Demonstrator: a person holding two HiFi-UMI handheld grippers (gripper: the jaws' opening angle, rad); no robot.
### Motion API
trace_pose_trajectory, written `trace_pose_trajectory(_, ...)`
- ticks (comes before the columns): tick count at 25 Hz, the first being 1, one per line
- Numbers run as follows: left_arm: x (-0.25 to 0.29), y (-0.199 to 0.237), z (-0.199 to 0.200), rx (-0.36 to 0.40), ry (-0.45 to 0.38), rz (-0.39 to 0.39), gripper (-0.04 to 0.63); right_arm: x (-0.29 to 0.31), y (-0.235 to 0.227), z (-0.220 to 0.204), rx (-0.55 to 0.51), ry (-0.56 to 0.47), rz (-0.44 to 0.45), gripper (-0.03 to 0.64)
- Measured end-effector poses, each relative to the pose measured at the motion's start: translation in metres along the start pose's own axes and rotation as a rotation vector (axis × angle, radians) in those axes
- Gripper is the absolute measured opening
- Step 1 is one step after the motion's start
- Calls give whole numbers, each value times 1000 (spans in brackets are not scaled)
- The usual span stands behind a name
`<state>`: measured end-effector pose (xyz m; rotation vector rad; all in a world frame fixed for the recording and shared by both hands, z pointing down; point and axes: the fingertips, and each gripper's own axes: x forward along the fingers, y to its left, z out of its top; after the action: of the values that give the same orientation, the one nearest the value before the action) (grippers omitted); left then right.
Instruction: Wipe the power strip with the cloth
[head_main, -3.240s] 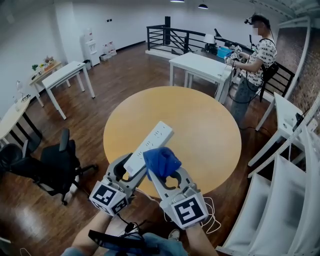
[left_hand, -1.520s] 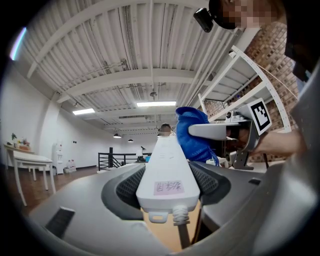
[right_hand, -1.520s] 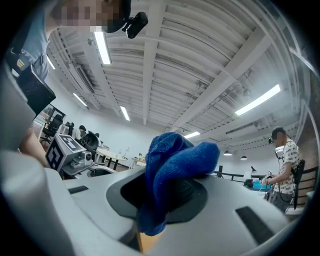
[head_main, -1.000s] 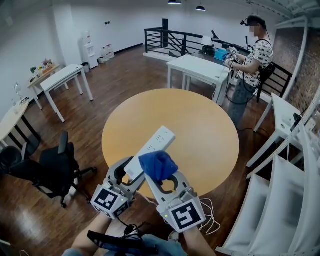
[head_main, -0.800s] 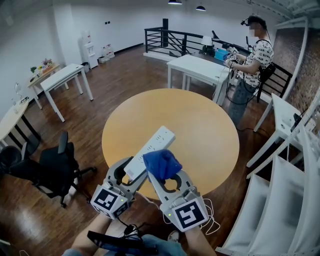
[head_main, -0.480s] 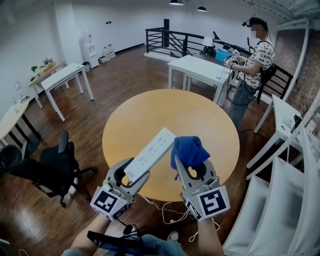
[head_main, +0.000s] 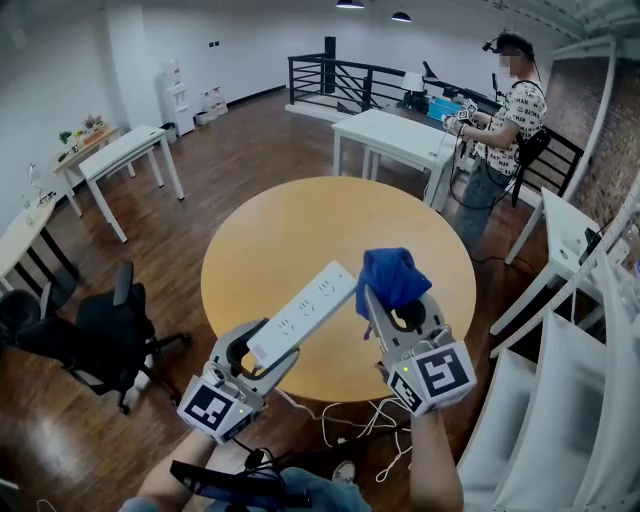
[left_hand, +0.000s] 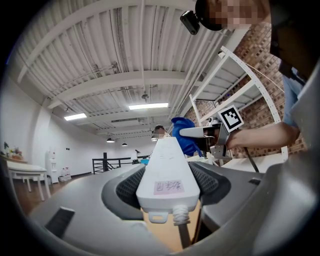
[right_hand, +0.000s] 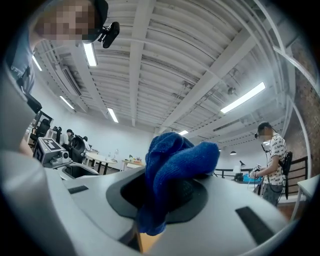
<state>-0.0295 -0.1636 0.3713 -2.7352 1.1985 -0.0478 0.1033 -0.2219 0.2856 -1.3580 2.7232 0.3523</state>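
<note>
- My right gripper (head_main: 398, 305) has swung off the power strip (head_main: 303, 312) toward 3 o'clock, jaws pinching the blue cloth (head_main: 392, 275).
- My left gripper (head_main: 262, 352) clamps the strip's cord end, over the round table (head_main: 300, 220) at its 6 o'clock edge.

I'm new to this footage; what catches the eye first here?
A white power strip, clamped in the left tool, juts up over the round yellow table. Beside it, clear of the strip, the right tool grips a bunched blue cloth.
</note>
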Motion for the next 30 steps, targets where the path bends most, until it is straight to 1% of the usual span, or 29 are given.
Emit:
trace_pose_trajectory(6, 0, -3, 2, 13, -2, -6, 282, 11, -10, 4, 4, 17, 37, 72)
trace_pose_trajectory(11, 0, -7, 3, 42, 1, -20, 282, 22, -16, 9, -11, 36, 56, 72)
trace_pose_trajectory(20, 0, -12, 3, 56, 8, -32, 282, 33, -14, 10, -39, 72, 79, 71)
trace_pose_trajectory(23, 1, -16, 2, 74, 14, -38, 282, 39, -15, 9, -51, 93, 91, 72)
trace_pose_trajectory(27, 3, -23, 1, 117, 36, -53, 282, 52, -14, 11, -76, 132, 110, 72)
trace_pose_trajectory(30, 2, -29, -1, 132, 44, -59, 282, 60, -8, 9, -95, 166, 113, 72)
